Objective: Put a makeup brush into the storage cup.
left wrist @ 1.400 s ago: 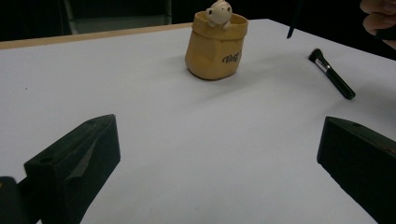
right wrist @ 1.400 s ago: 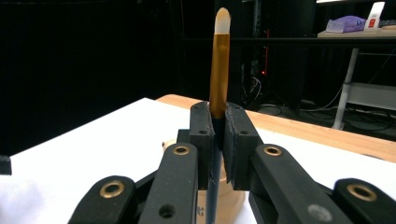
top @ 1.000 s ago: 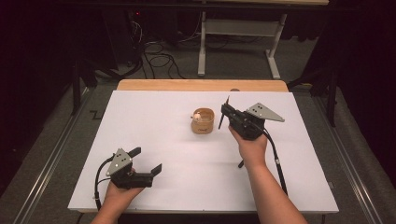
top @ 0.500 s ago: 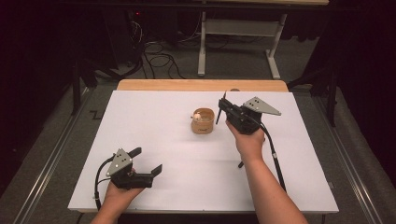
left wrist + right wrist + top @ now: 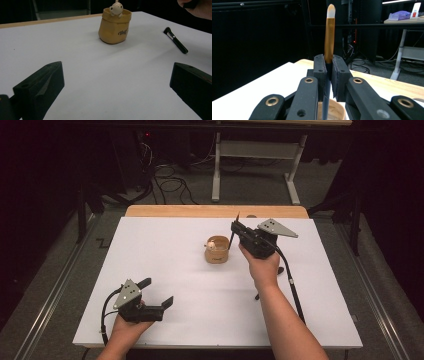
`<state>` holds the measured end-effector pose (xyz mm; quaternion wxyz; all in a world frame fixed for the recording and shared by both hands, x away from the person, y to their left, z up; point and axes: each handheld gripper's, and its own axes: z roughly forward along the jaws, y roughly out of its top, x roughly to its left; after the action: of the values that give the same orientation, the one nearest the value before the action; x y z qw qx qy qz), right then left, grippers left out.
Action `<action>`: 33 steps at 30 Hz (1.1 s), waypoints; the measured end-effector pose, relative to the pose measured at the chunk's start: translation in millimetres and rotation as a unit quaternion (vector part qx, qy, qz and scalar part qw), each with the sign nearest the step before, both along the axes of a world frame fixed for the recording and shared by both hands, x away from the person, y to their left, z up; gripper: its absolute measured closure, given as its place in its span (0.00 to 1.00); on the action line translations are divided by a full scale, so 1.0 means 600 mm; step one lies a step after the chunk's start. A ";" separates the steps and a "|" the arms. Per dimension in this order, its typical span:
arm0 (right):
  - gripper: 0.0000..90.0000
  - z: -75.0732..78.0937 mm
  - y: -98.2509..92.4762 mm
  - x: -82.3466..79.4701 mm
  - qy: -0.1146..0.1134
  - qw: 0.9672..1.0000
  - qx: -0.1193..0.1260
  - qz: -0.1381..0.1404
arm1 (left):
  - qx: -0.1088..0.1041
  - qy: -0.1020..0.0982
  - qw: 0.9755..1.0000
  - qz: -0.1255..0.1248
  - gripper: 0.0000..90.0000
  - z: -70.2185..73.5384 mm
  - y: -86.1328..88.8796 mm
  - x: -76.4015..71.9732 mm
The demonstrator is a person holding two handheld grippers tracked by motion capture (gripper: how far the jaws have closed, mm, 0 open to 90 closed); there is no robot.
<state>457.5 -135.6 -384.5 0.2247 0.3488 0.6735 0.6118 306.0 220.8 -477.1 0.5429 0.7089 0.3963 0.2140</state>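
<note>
A tan bag-shaped holder (image 5: 218, 251) with a small white figure peeking over its rim stands at the middle of the white table (image 5: 165, 250). My right gripper (image 5: 236, 228) is just right of the holder and above its rim. It is shut on a thin brush (image 5: 231, 240), which stands upright. In the right gripper view the brush (image 5: 329, 37) shows a copper ferrule and a pale tip rising above the closed jaws (image 5: 328, 72), with the holder's mouth (image 5: 333, 110) below. My left gripper (image 5: 157, 291) rests open at the front left, facing the holder (image 5: 114, 25).
A black brush (image 5: 175, 40) lies on the table right of the holder, partly under the right forearm (image 5: 258, 295). A wooden strip (image 5: 215, 211) runs along the table's far edge. Desk legs and cables stand on the floor beyond.
The right gripper has shifted slightly left and farther back with the brush, closer to the holder. The left gripper has not moved.
</note>
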 end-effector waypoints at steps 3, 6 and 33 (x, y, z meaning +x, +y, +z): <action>0.94 0.003 0.004 0.006 0.000 1.000 0.006 0.000 | 0.001 0.000 1.000 -0.001 0.00 0.000 0.000 0.000; 0.94 0.002 0.006 0.014 0.005 1.000 0.008 -0.003 | 0.003 -0.001 1.000 -0.003 0.00 0.000 -0.001 -0.001; 0.93 -0.046 0.037 0.049 0.040 0.999 -0.007 0.001 | 0.005 -0.003 1.000 -0.012 0.00 -0.002 -0.004 -0.001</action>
<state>486.7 -113.6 -412.3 0.1994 0.3702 0.6867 0.5930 305.6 218.2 -478.2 0.5430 0.7158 0.3850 0.2110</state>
